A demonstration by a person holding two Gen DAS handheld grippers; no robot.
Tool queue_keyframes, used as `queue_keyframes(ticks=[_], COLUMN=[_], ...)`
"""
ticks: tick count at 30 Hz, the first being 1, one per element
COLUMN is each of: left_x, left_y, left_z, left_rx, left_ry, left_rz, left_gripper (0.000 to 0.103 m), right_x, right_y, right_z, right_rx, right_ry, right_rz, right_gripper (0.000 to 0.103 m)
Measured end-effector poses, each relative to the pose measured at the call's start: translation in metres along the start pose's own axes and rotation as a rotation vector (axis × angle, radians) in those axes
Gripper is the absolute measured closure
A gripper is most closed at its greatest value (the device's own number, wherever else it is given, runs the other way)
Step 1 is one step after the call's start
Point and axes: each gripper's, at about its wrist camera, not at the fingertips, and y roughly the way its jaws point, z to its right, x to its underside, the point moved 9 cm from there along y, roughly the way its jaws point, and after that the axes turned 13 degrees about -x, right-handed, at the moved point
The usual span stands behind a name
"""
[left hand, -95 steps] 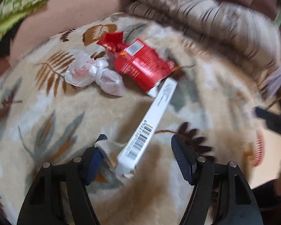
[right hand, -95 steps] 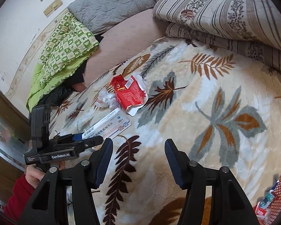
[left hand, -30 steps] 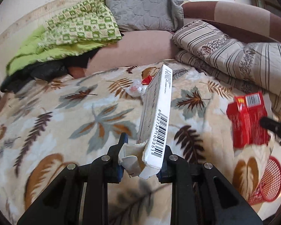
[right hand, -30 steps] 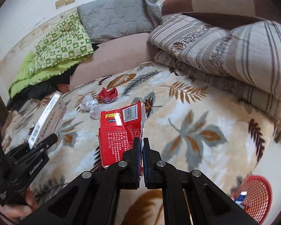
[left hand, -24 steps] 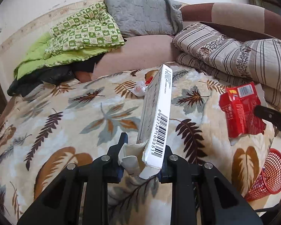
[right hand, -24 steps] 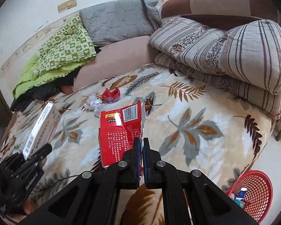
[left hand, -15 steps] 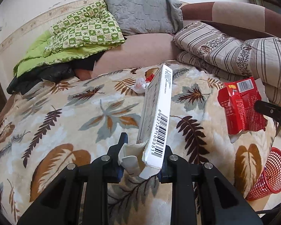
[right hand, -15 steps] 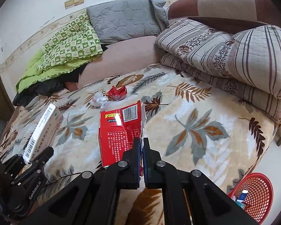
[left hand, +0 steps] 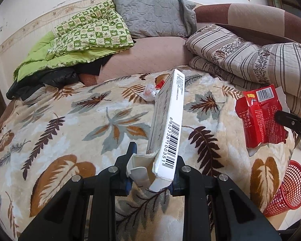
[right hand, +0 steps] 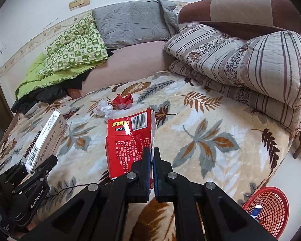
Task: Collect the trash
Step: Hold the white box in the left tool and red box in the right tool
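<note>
I count one white carton (left hand: pixel 167 120), one red packet (right hand: pixel 128 142), two crumpled wrappers on the bed, and one red basket (right hand: pixel 267 208).

Both wrist cameras look slightly down over the same leaf-patterned blanket (left hand: pixel 70 124).

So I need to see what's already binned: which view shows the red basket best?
The right wrist view: the red basket shows its open mouth with items inside. The left wrist view catches only its mesh side at the frame's edge.

Each black plastic two-fingered tool (left hand: pixel 150 172) (right hand: pixel 151 172) was fitted with silver screws and blue pads; "GenRobot.AI" was printed in white on one.
</note>
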Motion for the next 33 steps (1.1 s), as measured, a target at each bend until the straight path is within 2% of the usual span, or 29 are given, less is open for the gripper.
queue_keyframes(ticks=[33], left_x=[-0.004], left_y=[-0.002], left_z=[0.010], left_rx=[0.013], left_ry=[0.018], left_rz=[0.019], left_gripper=[0.078], right_x=[-0.004], right_y=[-0.001], right_z=[-0.004], right_rx=[-0.004], right_ry=[-0.008], right_rz=[0.007], right_gripper=[0.099])
